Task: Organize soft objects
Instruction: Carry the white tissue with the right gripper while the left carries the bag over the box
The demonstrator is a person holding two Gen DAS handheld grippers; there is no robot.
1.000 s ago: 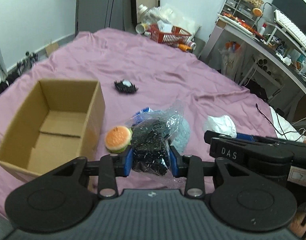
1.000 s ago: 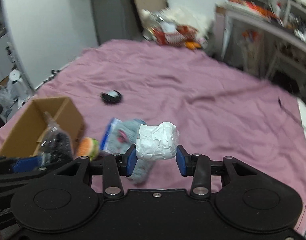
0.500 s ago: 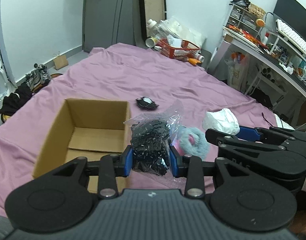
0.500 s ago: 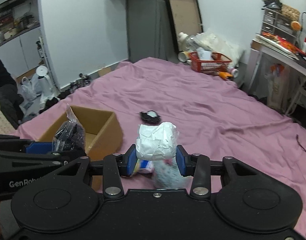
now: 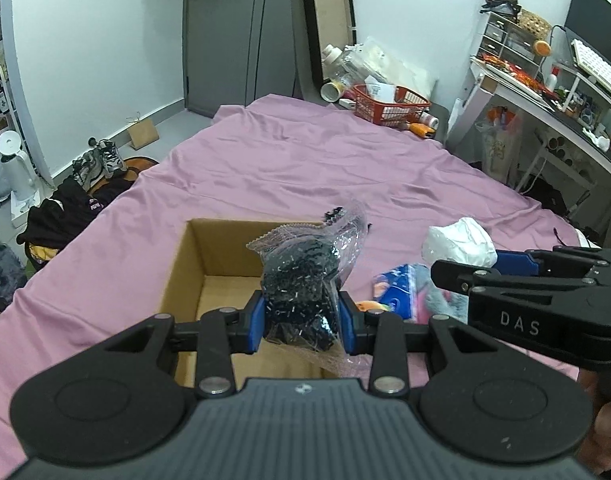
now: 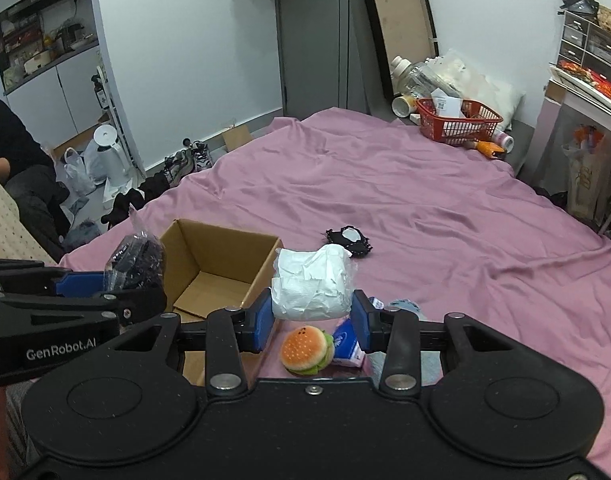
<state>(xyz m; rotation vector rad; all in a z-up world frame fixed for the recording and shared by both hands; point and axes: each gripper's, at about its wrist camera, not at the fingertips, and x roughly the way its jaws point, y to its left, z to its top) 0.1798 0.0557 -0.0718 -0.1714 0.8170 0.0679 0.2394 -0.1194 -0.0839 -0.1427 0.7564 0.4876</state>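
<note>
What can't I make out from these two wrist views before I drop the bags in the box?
- Cardboard box floor: near part hidden by the left gripper and its black bag; right wrist view cuts it off likewise.
- Blue packet: print too small, half hidden by the right gripper.
- White bundle: contents wrapped, unknown.
- Burger toy: nearly hidden in left view.

Box (image 6: pixel 221 268) sits on bed (image 6: pixel 445 216), left of burger toy (image 6: pixel 305 350) and tissue pack (image 6: pixel 347 348); lace piece (image 6: pixel 349 240) behind them; basket (image 6: pixel 457 120) at far edge.
</note>
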